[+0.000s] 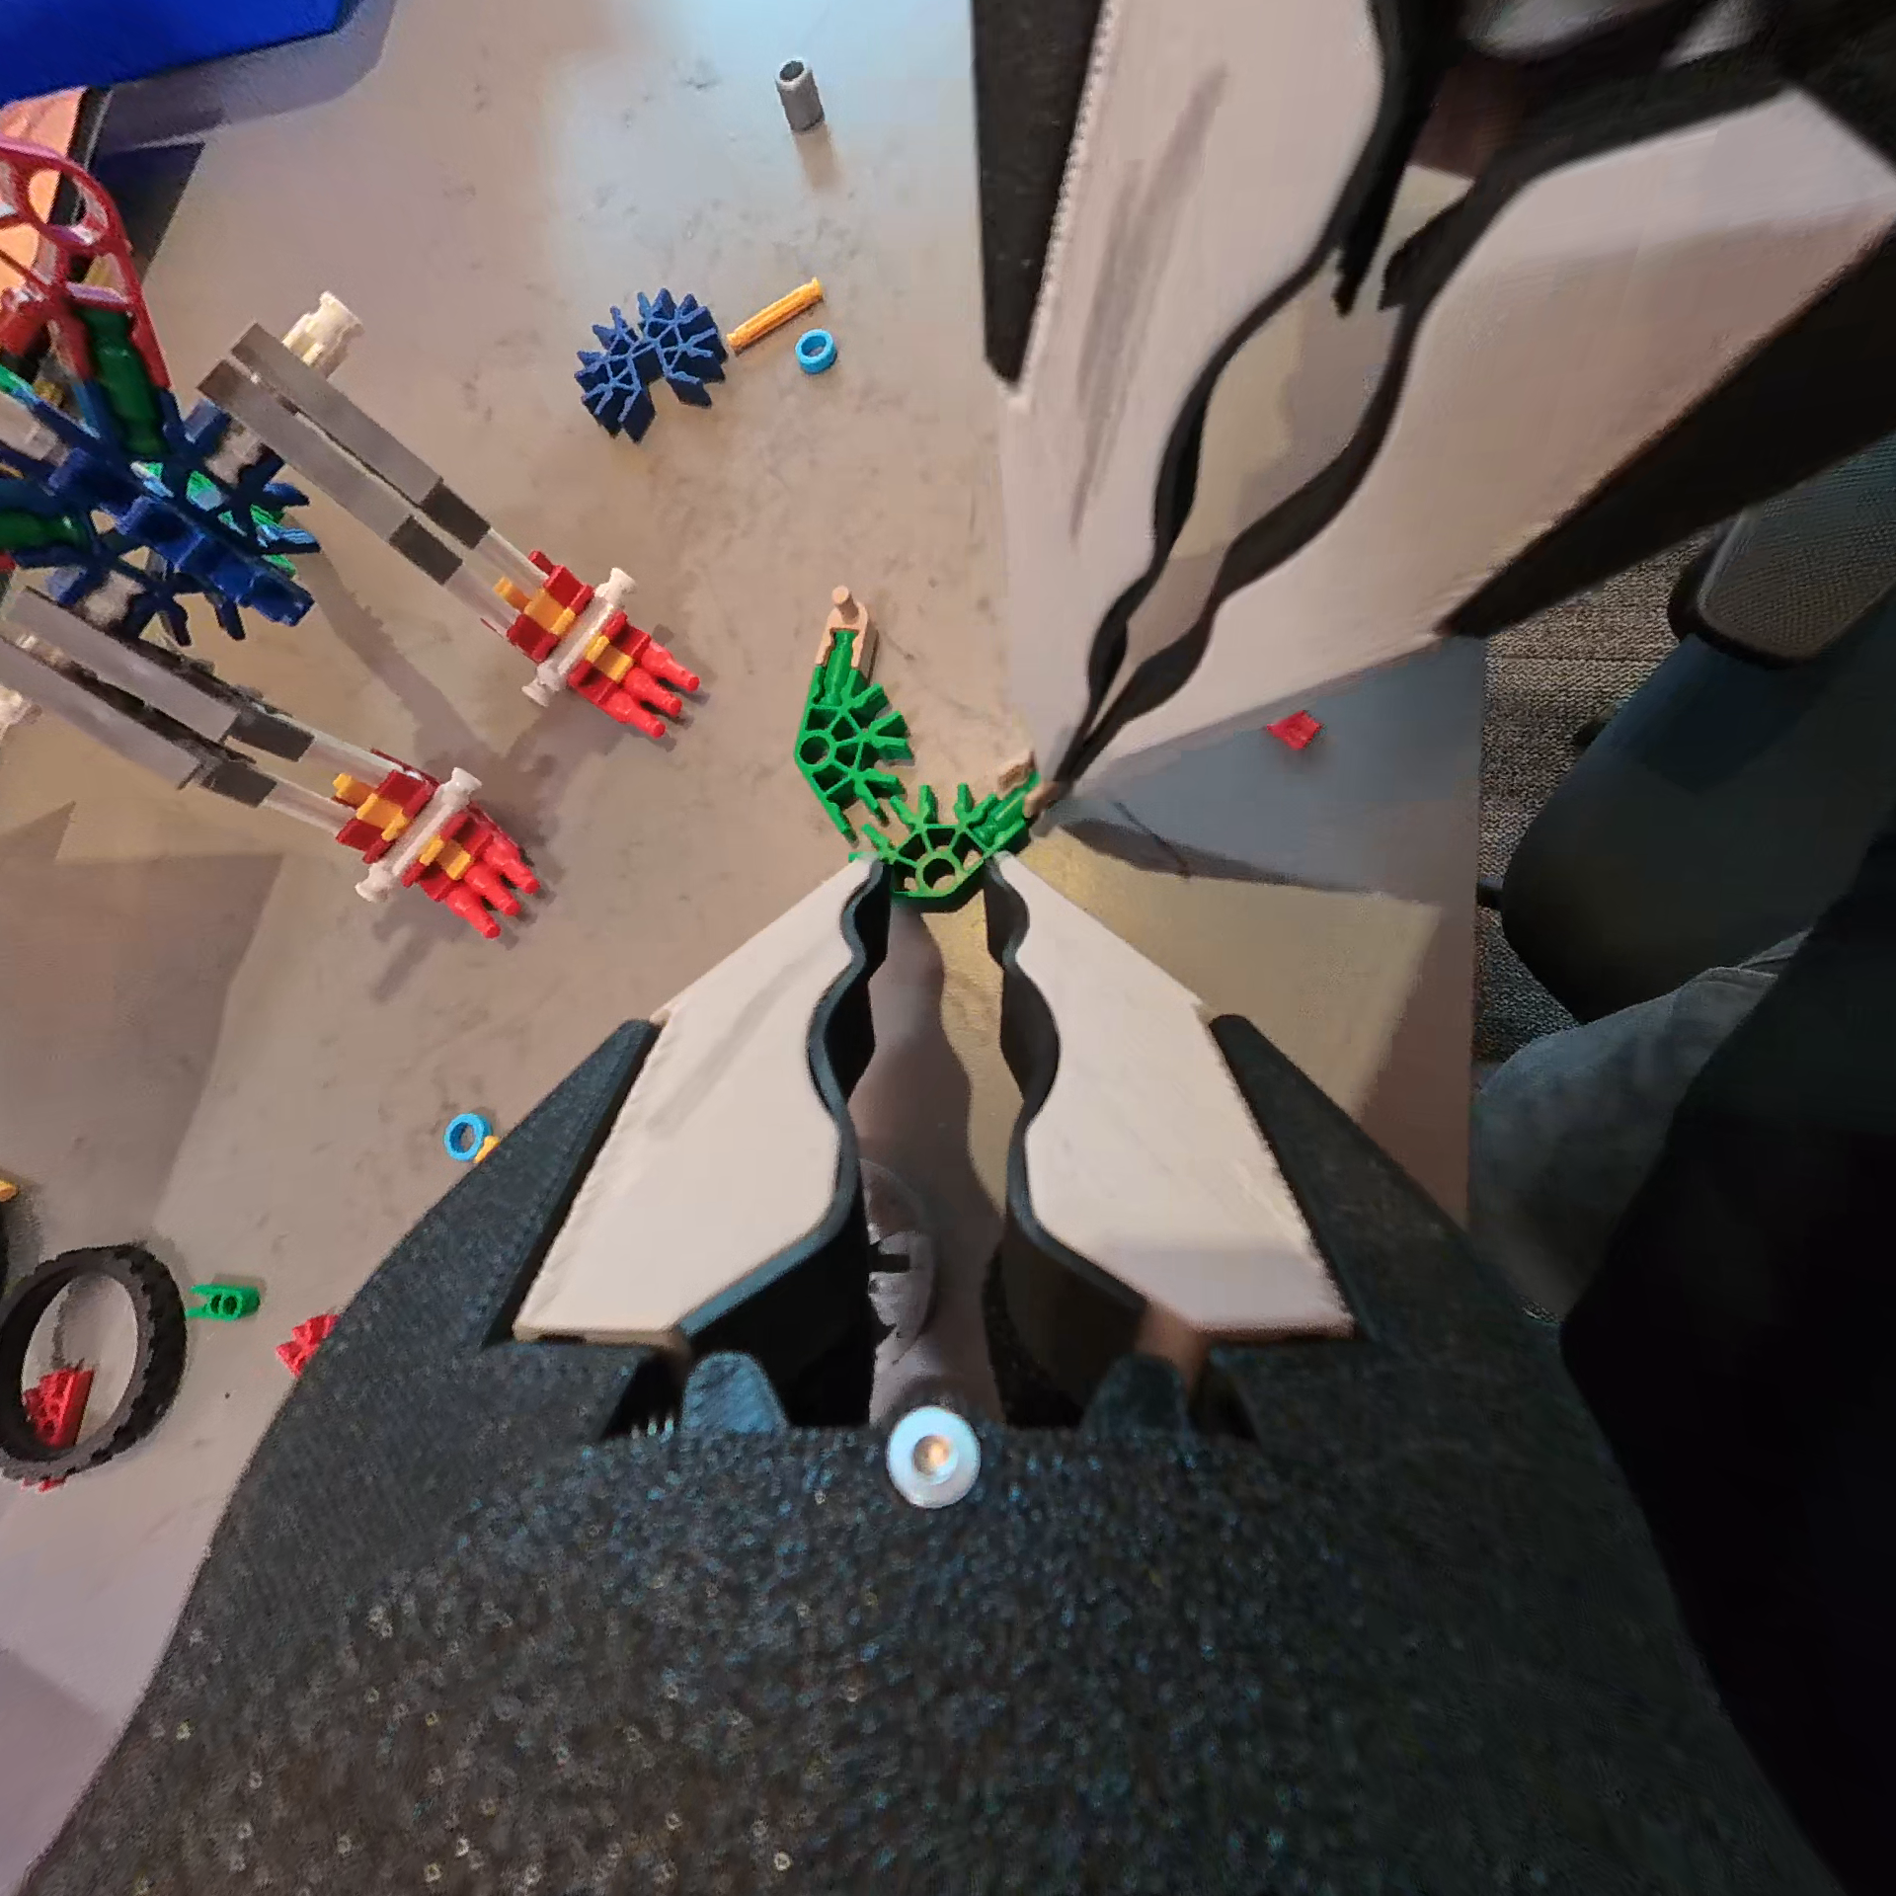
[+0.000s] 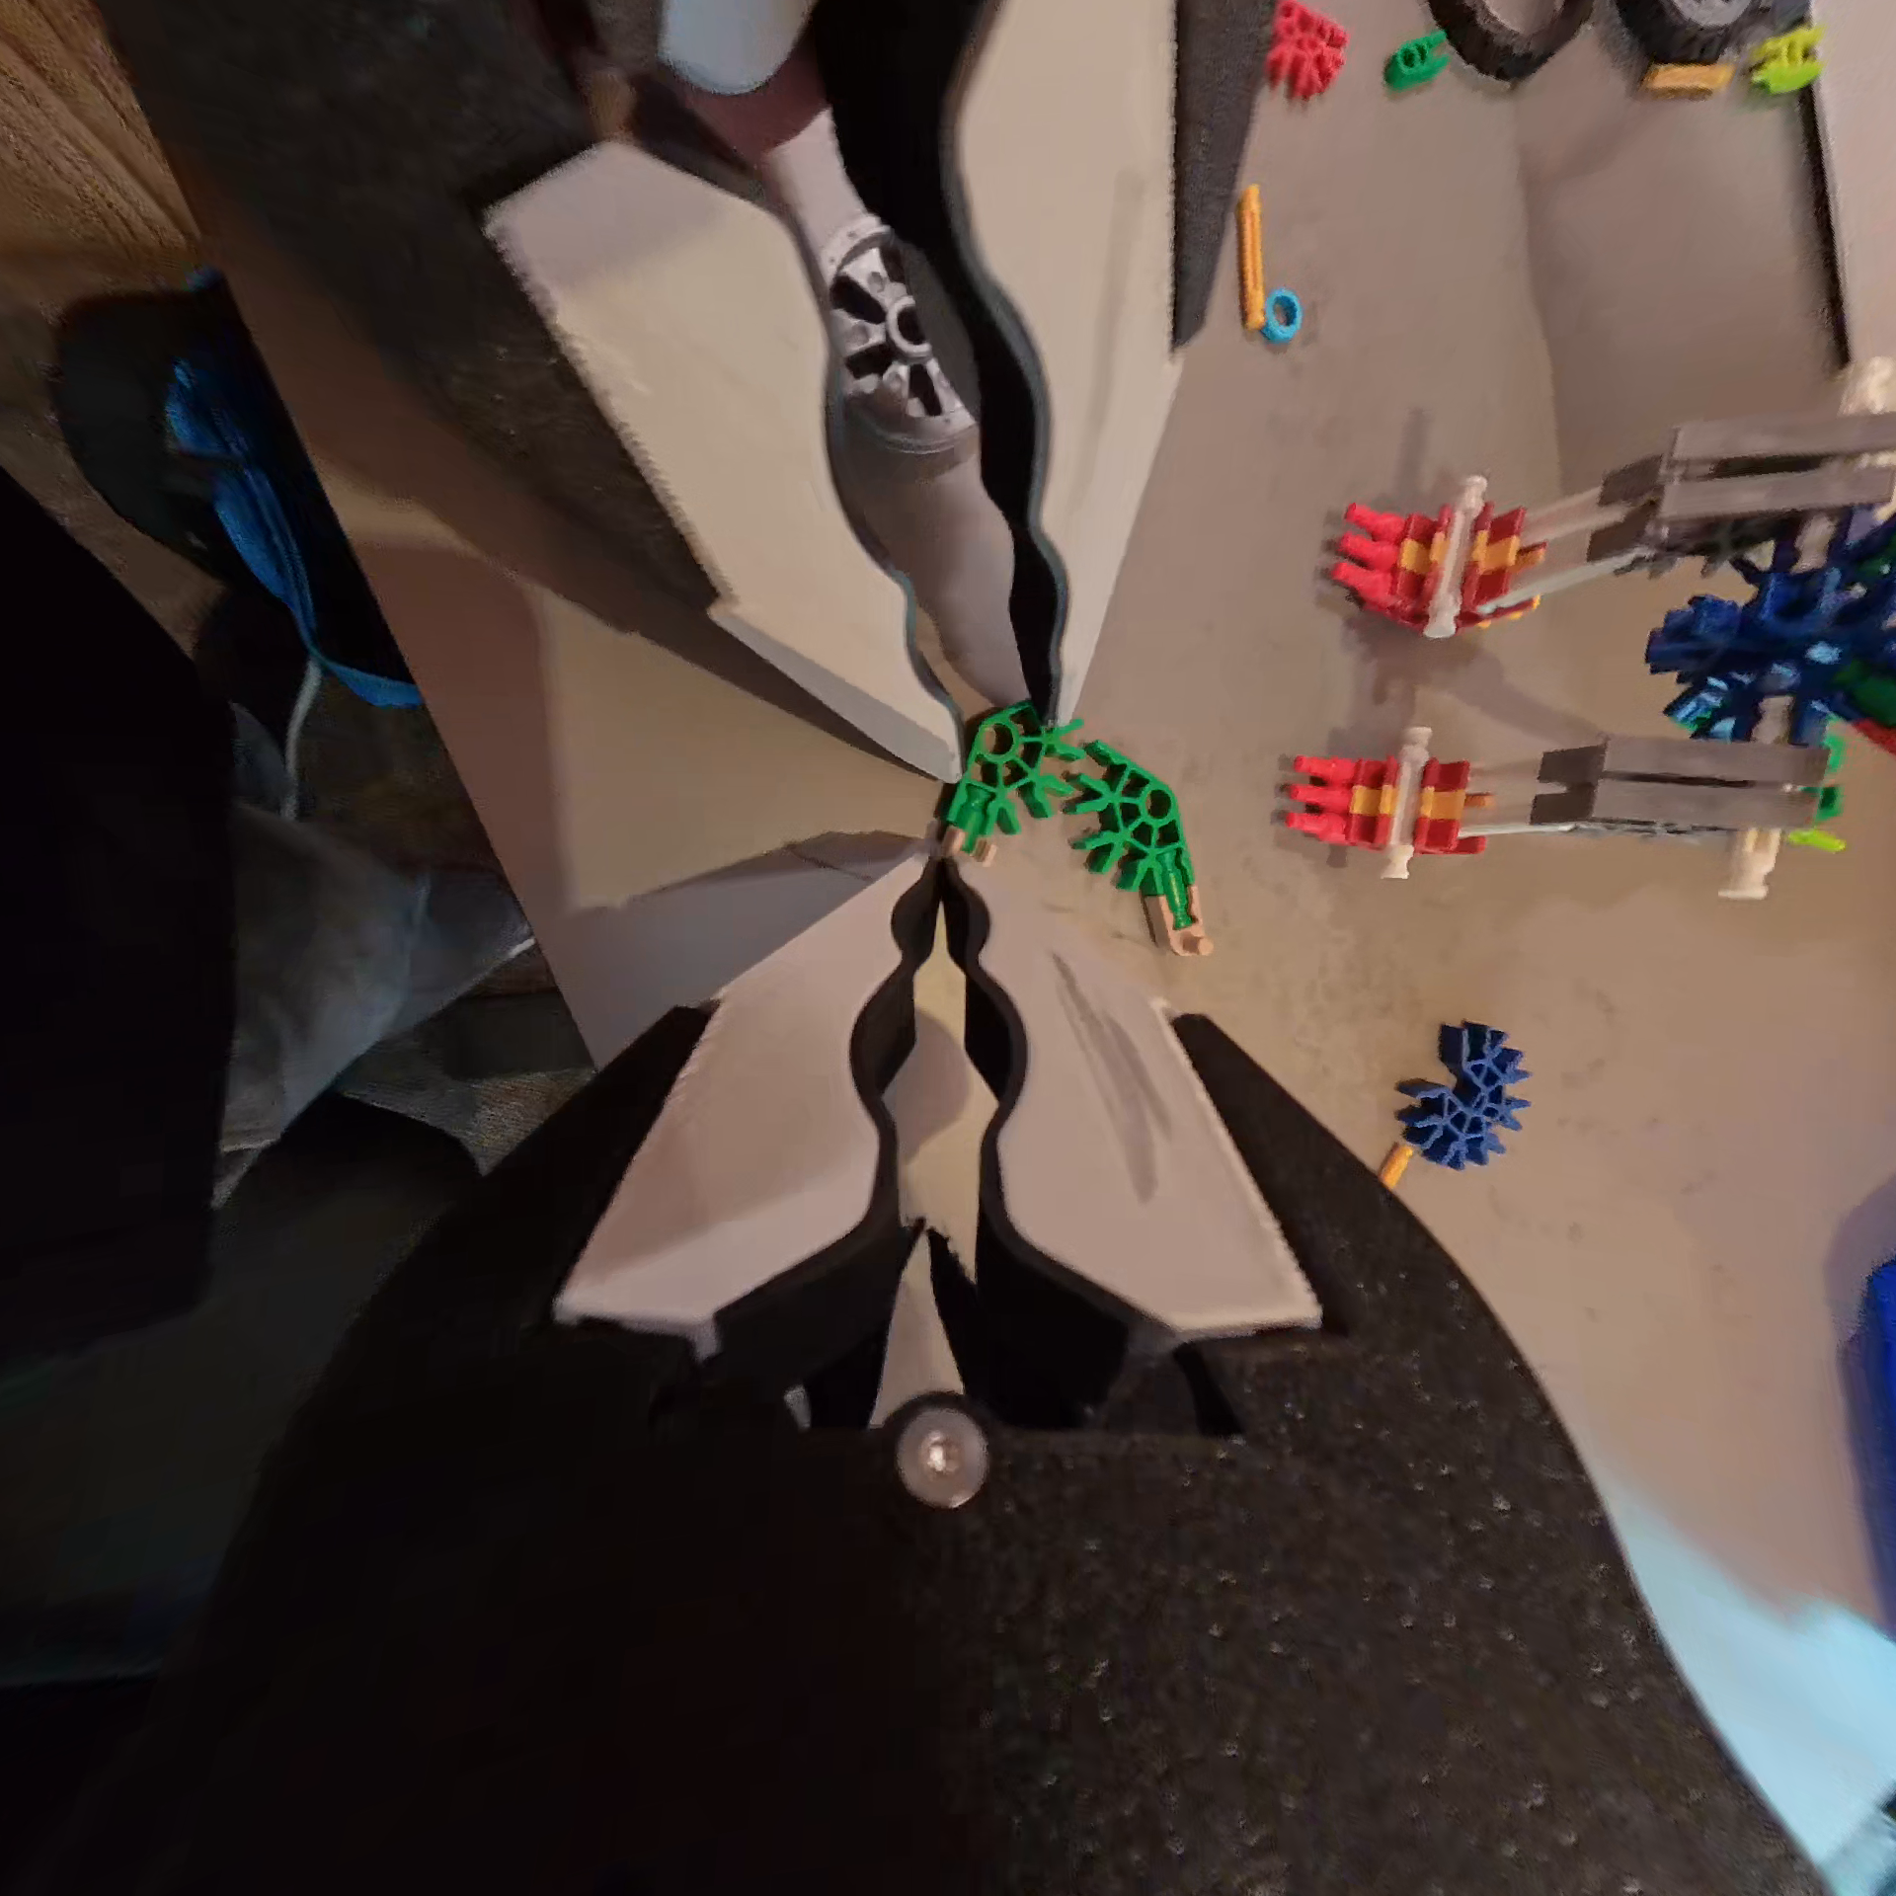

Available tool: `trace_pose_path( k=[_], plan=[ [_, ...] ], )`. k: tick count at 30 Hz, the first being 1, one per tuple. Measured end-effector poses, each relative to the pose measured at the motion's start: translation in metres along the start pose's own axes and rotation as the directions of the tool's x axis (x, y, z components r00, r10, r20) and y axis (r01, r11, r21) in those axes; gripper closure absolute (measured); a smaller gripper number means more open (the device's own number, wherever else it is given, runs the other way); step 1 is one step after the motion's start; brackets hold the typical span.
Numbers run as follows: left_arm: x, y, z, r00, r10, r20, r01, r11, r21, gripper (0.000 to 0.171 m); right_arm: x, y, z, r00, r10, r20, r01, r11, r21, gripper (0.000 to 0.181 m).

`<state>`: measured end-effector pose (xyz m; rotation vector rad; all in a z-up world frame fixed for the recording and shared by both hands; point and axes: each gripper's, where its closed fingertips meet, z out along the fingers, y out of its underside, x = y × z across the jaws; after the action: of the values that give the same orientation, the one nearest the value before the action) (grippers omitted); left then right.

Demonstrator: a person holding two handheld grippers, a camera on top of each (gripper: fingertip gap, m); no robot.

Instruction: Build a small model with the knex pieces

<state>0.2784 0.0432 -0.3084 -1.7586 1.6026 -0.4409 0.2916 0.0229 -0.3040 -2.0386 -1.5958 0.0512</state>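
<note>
A green assembly of two flat connectors [image 1: 857, 739] joined edge to edge, with a tan clip [image 1: 852, 626] at its far end, is held just above the grey table. My left gripper [image 1: 934, 877] is shut on the near green connector [image 1: 939, 852]. My right gripper [image 1: 1041, 795] comes in from the upper right and is shut on a small tan clip at that connector's other edge. In the right wrist view my right gripper [image 2: 942, 857] pinches this clip beside the green assembly [image 2: 1011, 780], and the left gripper [image 2: 1031, 708] grips the connector from above.
A built model [image 1: 431, 575] with grey bars and red-yellow ends stands at the left. Blue connectors [image 1: 652, 359], an orange rod [image 1: 775, 313], a blue ring [image 1: 816, 351], a grey spacer [image 1: 800, 94] and a black tyre [image 1: 87, 1354] lie about. A chair [image 1: 1642, 821] stands beyond the table's right edge. The orange rod [image 1: 775, 313] is about equally far from each gripper, around 15 cm.
</note>
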Motion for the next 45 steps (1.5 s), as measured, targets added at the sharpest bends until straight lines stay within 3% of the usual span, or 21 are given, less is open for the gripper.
trace_pose_path(
  k=[4, 21, 45],
  plan=[
    [0.0, 0.0, 0.0, 1.0, 0.002, 0.002, -0.002, 1.0, 0.0, 0.156, -0.005, 0.0, 0.002, 1.0, -0.013, -0.006, 0.013, 1.0, -0.01, 0.181],
    [0.001, 0.0, 0.001, 1.0, 0.012, -0.008, -0.012, 1.0, -0.009, 0.157, 0.009, 0.0, 0.002, 0.953, 0.274, 0.133, -0.288, 0.953, 0.098, 0.181],
    [0.006, -0.004, 0.005, 0.992, 0.105, -0.07, -0.106, 0.994, -0.008, 0.159, 0.019, 0.001, 0.006, 0.842, 0.473, 0.26, -0.505, 0.86, 0.07, 0.181]
  ],
)
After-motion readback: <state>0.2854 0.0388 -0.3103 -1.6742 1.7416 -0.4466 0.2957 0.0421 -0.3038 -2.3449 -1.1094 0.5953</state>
